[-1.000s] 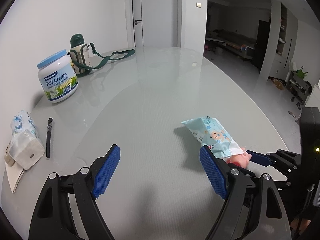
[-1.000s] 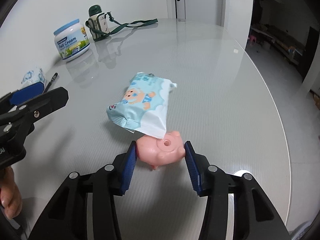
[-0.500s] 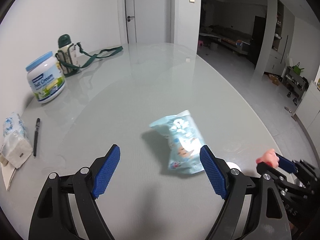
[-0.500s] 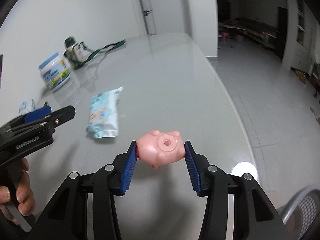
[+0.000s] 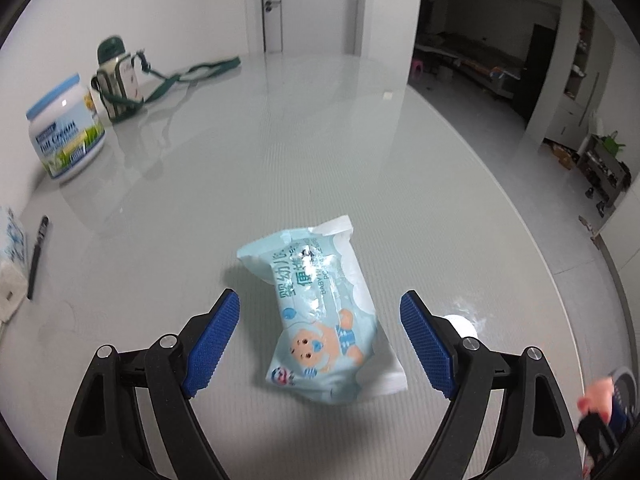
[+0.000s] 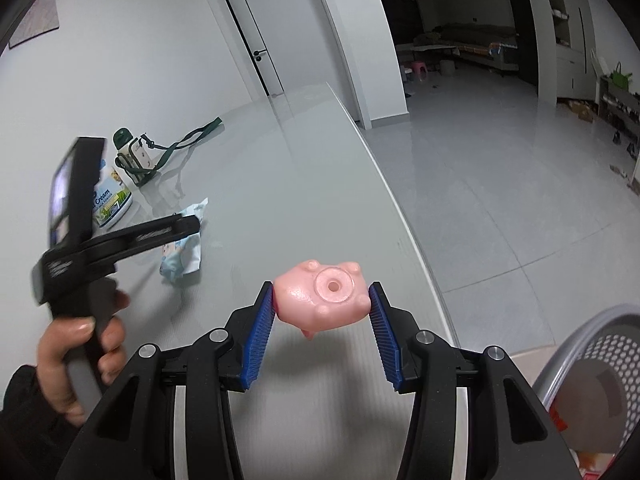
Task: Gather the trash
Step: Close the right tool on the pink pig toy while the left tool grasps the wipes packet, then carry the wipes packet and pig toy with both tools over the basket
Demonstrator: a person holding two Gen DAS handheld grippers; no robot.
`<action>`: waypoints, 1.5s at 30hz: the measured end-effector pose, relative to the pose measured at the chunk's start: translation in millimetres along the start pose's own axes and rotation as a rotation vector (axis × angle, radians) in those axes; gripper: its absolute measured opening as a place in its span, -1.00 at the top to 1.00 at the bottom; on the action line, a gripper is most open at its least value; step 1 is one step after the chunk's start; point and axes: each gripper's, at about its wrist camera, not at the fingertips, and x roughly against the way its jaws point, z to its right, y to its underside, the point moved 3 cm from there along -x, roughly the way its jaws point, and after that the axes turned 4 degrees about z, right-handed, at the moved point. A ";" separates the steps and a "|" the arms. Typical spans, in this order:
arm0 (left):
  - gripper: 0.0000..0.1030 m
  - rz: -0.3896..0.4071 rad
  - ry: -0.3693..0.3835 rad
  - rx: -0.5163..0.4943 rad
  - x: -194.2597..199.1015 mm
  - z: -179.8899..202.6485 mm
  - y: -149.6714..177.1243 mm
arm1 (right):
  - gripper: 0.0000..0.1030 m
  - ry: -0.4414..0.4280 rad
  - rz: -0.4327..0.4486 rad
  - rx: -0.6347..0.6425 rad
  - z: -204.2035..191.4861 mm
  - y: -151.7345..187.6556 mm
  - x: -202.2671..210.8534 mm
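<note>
Over at the far left edge of the pale surface [image 5: 280,152], a tissue pack [image 5: 10,264] is lying beside a black pen [image 5: 37,256]. Behind them, a white milk powder tub [image 5: 64,136] with a blue lid is standing near a green-capped bottle [image 5: 116,80], whose green strap [image 5: 192,74] is trailing across the surface toward the door.

Nearer the middle, a light blue pack of baby wipes [image 5: 320,316] is lying flat on the surface. The left tongs [image 5: 320,340] are hovering over it with their blue pads wide apart, one on each side of the pack and neither touching it. In the right wrist view, a hand [image 6: 76,352] in a dark sleeve is gripping the handle of those tongs.

Further right, past the curved edge of the surface, the right tongs [image 6: 322,324] are clamping a pink rubber pig toy [image 6: 322,294] between their pads, holding it up in the air with its underside and a round hole facing the camera. At the lower right corner, a mesh waste bin [image 6: 596,364] is standing on the floor, with something pale and reddish blurred inside it.
</note>
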 end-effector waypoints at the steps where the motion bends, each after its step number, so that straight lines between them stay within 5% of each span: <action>1: -0.57 -0.004 -0.004 0.005 -3.5 0.0 -0.2 | 0.11 -0.002 -0.001 -0.004 1.6 1.3 0.5; 5: -0.46 -0.022 -0.032 0.006 -15.1 2.5 2.0 | 0.11 -0.015 -0.007 -0.025 7.2 4.7 1.6; 7: -0.17 -0.038 -0.028 0.001 -19.1 4.0 4.4 | 0.11 -0.018 -0.010 -0.033 8.7 6.1 1.7; 12: 0.05 -0.030 -0.007 -0.023 -13.1 6.8 9.3 | 0.11 -0.020 -0.018 -0.043 12.8 7.3 1.1; 29: 0.05 0.118 0.133 -0.140 105.9 46.4 43.9 | 0.10 0.039 0.029 -0.067 14.1 15.3 47.4; 45: 0.05 0.167 0.388 -0.322 194.9 170.2 109.4 | 0.11 0.249 0.138 -0.187 90.7 66.8 164.2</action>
